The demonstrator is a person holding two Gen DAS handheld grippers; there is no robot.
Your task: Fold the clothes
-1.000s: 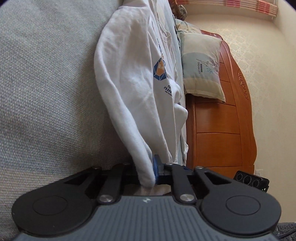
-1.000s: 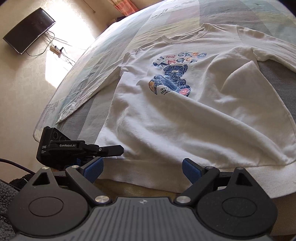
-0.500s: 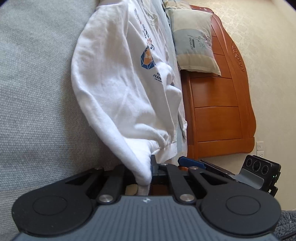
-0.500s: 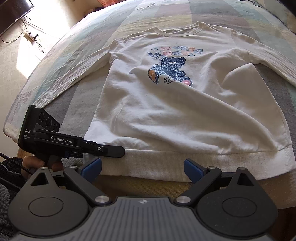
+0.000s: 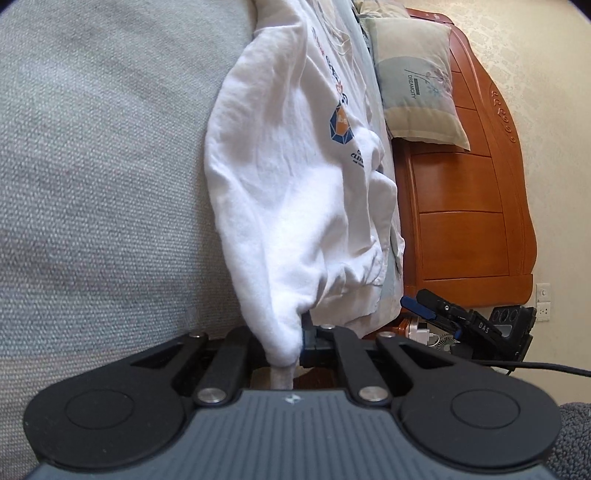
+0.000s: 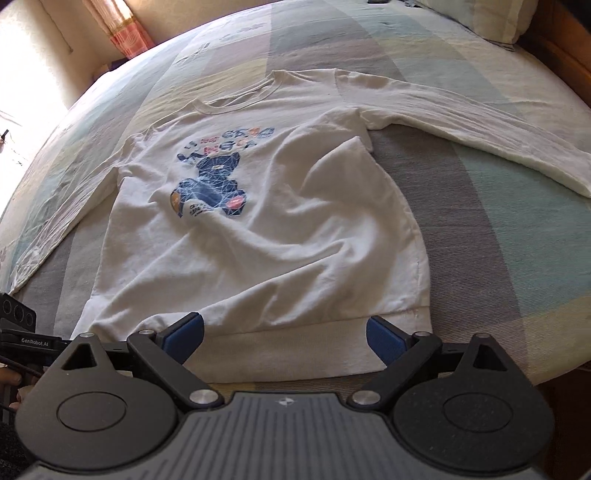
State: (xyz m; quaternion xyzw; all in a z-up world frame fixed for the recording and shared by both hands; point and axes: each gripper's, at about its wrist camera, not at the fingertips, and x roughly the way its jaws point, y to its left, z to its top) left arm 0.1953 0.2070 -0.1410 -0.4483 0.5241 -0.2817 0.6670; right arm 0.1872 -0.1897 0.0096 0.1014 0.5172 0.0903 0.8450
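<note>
- Left wrist view: grey woven bedspread (image 5: 92, 184) filling the side left of the tongs, wooden headboard (image 5: 465, 221) and a pillow (image 5: 417, 81) far ahead to the right.
- Left gripper (image 5: 295, 343) pressed together, pinching a bunched corner of the white sweatshirt (image 5: 288, 184); cloth drawn up from the pads and running straight ahead along the tongs' line.
- Right gripper (image 5: 424, 308) showing just right of the pinched corner, level with the hem.
- Right wrist view: pastel striped bedding (image 6: 498, 206) under sunlight, curtain (image 6: 118, 29) at the far left.
- Right gripper (image 6: 284, 334) spread wide, nothing between the blue pads, hovering just before the ribbed hem (image 6: 295, 350).
- Sweatshirt (image 6: 295, 240) lying face up directly ahead, long axis from hem near the tongs to collar far away, one sleeve (image 6: 480, 114) stretched out to the right.
- Left gripper (image 6: 26, 339) at the left edge, beside the hem's lifted left corner.
- Probable next need: the hem's free right corner (image 6: 417, 325), ahead and to the right of the open jaws, nearer the right hand than the left.
</note>
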